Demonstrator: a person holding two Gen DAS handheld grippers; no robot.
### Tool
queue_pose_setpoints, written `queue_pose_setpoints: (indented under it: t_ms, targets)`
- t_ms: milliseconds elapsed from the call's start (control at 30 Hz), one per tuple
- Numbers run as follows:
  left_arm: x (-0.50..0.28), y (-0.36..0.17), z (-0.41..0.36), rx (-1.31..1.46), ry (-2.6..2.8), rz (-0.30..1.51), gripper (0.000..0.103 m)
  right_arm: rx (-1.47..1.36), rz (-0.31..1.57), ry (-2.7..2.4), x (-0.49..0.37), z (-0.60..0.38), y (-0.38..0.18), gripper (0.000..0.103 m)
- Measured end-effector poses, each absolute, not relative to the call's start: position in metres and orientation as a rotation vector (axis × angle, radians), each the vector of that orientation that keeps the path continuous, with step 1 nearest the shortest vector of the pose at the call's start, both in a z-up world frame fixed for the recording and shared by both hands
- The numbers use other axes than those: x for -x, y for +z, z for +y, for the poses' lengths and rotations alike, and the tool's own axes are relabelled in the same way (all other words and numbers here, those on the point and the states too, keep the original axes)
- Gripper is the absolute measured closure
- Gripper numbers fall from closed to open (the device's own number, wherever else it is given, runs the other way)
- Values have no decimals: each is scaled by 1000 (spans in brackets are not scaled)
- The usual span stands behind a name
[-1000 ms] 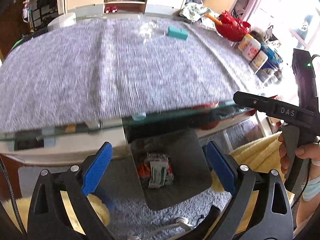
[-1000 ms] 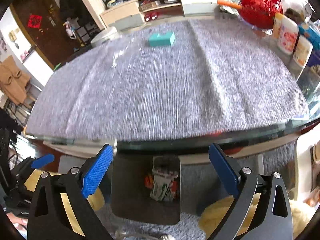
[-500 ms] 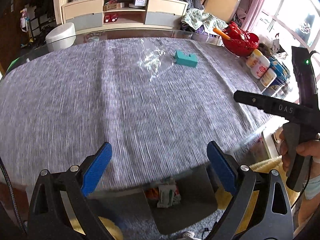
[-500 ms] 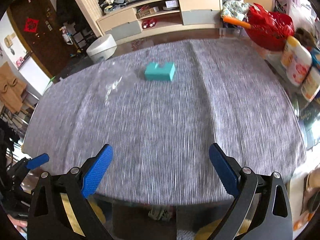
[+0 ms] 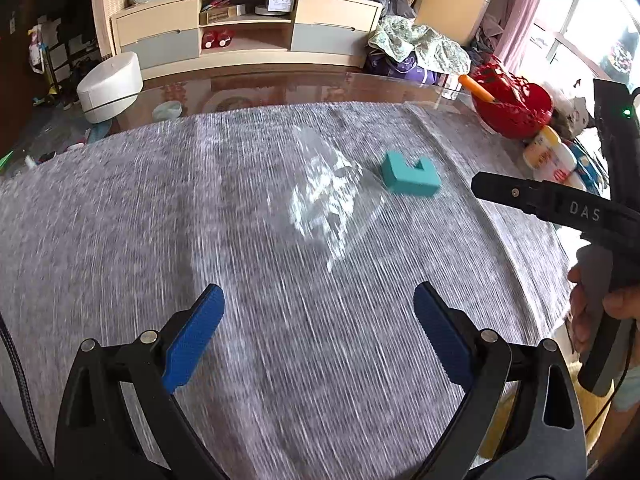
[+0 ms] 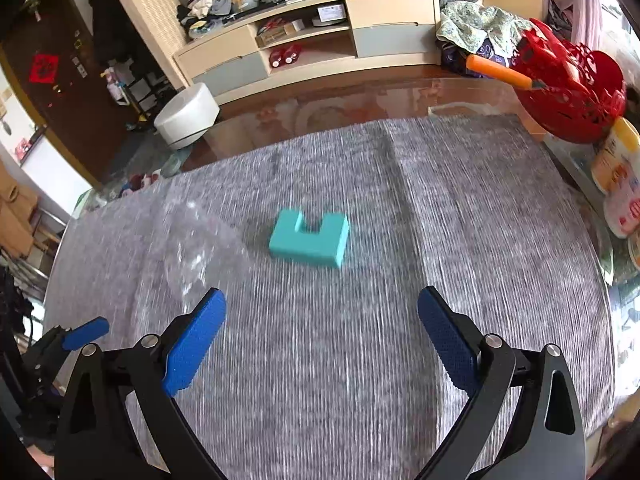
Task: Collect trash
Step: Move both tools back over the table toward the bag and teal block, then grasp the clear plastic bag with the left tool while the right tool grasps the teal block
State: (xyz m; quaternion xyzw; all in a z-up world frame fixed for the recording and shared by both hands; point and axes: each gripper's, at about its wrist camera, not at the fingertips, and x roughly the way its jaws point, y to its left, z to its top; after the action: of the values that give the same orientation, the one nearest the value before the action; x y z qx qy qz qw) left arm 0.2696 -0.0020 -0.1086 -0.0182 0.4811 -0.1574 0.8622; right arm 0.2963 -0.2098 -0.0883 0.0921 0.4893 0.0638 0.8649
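A crumpled clear plastic bag (image 5: 324, 204) lies on the grey cloth, ahead of my left gripper (image 5: 318, 320), which is open and holds nothing. Just right of the bag sits a teal notched foam block (image 5: 410, 178). In the right wrist view the same block (image 6: 310, 238) lies straight ahead of my right gripper (image 6: 322, 330), open and holding nothing, with the clear bag (image 6: 196, 248) faint at its left. The right gripper's body and a hand (image 5: 592, 308) show at the right of the left wrist view. No trash bin is in view.
A grey cloth (image 5: 120, 240) covers the glass table (image 6: 400, 96). A red basket (image 6: 572, 92) with an orange stick and several white bottles (image 6: 618, 168) crowd the right edge. A white round stool (image 5: 110, 86) and a cabinet (image 5: 248, 36) stand beyond the table.
Both grippers rose from below the table edge, where a dark bin with wrappers showed, to above the cloth and moved forward. The bag and teal block look closer. Both stayed open.
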Motion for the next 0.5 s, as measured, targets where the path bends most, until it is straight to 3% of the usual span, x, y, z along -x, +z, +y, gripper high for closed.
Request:
queue_pose_setpoints:
  t_ms: [500]
  targets:
    - [-341,-149,-15,-2,-360,1053,13,-235,1064,87,-350,-204,-117,6]
